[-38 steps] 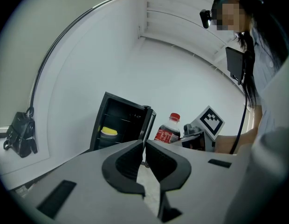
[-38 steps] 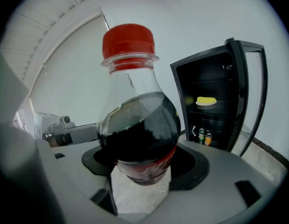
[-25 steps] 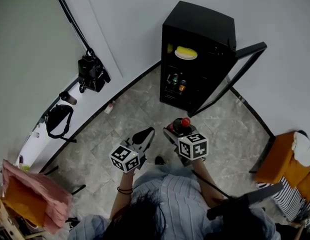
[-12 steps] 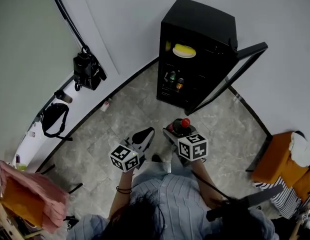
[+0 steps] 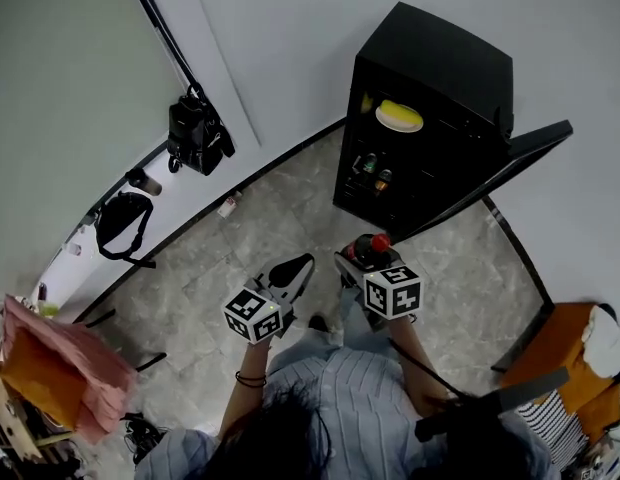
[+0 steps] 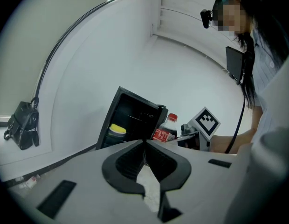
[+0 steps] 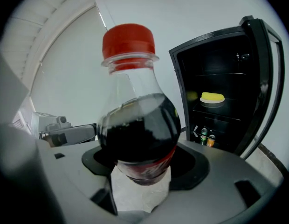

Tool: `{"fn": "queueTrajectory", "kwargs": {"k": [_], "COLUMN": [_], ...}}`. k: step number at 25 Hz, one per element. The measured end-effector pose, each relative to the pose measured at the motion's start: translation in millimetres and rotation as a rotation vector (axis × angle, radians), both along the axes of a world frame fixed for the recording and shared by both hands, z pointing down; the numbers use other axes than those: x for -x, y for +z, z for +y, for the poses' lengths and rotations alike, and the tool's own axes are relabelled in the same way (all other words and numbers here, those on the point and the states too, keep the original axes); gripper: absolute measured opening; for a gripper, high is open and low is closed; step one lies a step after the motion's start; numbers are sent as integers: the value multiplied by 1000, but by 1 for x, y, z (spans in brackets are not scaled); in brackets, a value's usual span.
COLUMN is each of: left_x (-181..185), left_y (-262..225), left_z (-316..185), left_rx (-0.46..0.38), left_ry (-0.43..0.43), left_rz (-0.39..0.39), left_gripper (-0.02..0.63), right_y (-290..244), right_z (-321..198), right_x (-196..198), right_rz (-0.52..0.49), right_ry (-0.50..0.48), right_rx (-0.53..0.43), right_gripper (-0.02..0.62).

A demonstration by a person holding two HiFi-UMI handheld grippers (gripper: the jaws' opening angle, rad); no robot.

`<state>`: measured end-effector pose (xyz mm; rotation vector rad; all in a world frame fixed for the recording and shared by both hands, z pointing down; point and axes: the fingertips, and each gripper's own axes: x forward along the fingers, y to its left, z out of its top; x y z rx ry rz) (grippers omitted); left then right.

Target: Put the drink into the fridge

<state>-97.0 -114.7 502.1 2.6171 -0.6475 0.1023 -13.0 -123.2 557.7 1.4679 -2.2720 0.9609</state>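
1. Between the right gripper's (image 5: 361,259) jaws: bottle (image 7: 137,125), dark drink, red cap (image 7: 128,40), upright, clamped round its lower body. It is held above the floor (image 5: 260,238), in front of the fridge and well apart from it.
2. Left gripper (image 6: 145,143): jaws closed tip to tip, nothing between them, just beside the right gripper.
3. Fridge (image 5: 430,88): black, against the wall (image 5: 290,28), door (image 5: 510,163) standing open at the right.
4. Fridge contents: yellow item (image 5: 399,115) on an upper shelf, cans (image 5: 376,170) on a lower shelf.
5. Bag (image 5: 197,133): black, hanging on the wall, left of the fridge.
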Motion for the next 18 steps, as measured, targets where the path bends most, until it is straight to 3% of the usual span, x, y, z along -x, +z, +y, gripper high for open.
{"fn": "queueTrajectory", "kwargs": {"k": [5, 18], "left_x": [-20, -87], "left_y": [5, 24], "left_z": [-30, -96], "left_rx": [14, 43], "left_ry": [-14, -4], "left_rz": [-15, -59], "left_gripper": [9, 9], "right_y": [3, 32], "right_z": [-33, -96], "right_x": [-16, -86], "right_rz": [29, 55], "right_ry": [-50, -52], "right_rx": [-6, 34], "right_gripper": [301, 301]}}
